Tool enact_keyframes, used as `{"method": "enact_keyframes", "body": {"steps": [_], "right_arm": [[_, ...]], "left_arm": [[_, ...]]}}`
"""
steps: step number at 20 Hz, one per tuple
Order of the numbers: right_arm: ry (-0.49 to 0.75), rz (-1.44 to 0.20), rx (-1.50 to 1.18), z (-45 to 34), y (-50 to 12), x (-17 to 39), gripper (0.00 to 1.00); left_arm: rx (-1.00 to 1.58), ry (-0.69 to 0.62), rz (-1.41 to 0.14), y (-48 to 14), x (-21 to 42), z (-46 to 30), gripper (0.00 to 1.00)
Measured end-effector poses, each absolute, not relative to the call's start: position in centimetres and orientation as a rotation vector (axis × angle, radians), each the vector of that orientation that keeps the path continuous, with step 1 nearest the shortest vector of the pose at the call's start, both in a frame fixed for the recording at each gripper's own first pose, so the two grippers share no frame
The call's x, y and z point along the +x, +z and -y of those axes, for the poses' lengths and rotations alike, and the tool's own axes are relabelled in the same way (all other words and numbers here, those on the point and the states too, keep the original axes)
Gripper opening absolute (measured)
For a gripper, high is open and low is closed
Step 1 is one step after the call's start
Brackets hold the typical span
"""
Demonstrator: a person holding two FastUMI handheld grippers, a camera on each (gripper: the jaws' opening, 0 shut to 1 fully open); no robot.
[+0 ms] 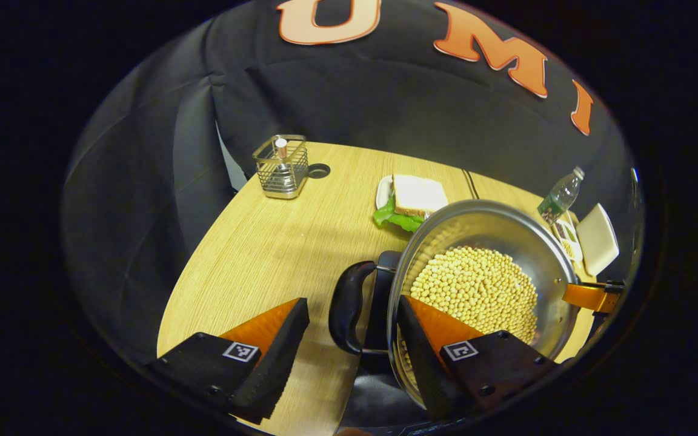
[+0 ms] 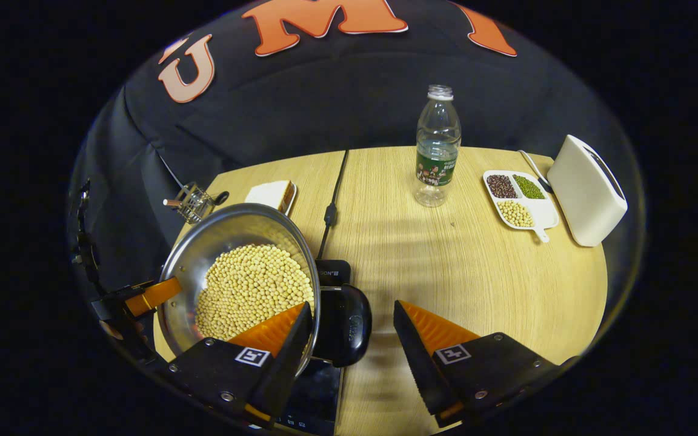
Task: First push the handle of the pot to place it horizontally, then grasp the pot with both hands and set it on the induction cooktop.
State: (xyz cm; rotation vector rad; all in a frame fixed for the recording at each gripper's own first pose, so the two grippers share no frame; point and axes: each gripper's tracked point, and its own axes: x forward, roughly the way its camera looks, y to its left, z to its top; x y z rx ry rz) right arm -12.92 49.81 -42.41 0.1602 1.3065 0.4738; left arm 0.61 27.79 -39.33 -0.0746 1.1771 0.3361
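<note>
Shiny metal makes up the pot [image 1: 494, 242], and it is full of small yellow beans [image 1: 476, 290]. It sits over the black induction cooktop [image 2: 315, 387], which lies flat on the wooden surface [image 2: 476, 272]. I cannot tell if the pot's bottom touches the cooktop yet.

In the left gripper view, the left tongs [image 1: 354, 339] are open wide. One finger is over the bare surface and the other finger reaches over the rim into the pot. The pot's black loop handle [image 1: 349, 306] sits in the gap between them. They are not squeezing it.

In the right gripper view, the right tongs [image 2: 352, 339] are open wide too. One finger is over the pot's rim and the other is over the surface. The pot's other black handle [image 2: 349, 324] sits between them, not squeezed.

Behind the pot, a sandwich [image 1: 415, 197] with green lettuce lies on a small plate. A wire basket [image 1: 281, 166] stands near the far edge of the surface. A black cord [image 2: 332, 200] runs from the cooktop toward the back wall. A plastic water bottle [image 2: 438, 145] stands upright farther back. Near it is a white tray [image 2: 521, 200] with three kinds of beans, and just beside that stands a white toaster [image 2: 585, 191].
</note>
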Motion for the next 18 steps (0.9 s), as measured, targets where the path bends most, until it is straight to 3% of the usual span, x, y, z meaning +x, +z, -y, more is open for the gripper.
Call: {"method": "enact_keyframes", "body": {"steps": [2, 12, 18], "right_arm": [[0.463, -1.243, 0.192, -47.1, -40.2, -11.4, 0.89], [0.412, -0.856, 0.164, -29.6, -28.2, -3.6, 0.92], [0.371, -0.568, 0.097, -18.8, -17.5, 0.6, 0.93]], "left_arm": [[-0.127, 0.367, -1.102, -37.1, 0.5, -27.5, 0.98], [-0.028, 0.355, -0.816, -24.9, 4.1, -20.2, 0.98], [-0.024, 0.290, -0.512, -13.1, 9.7, -13.3, 0.98]]}}
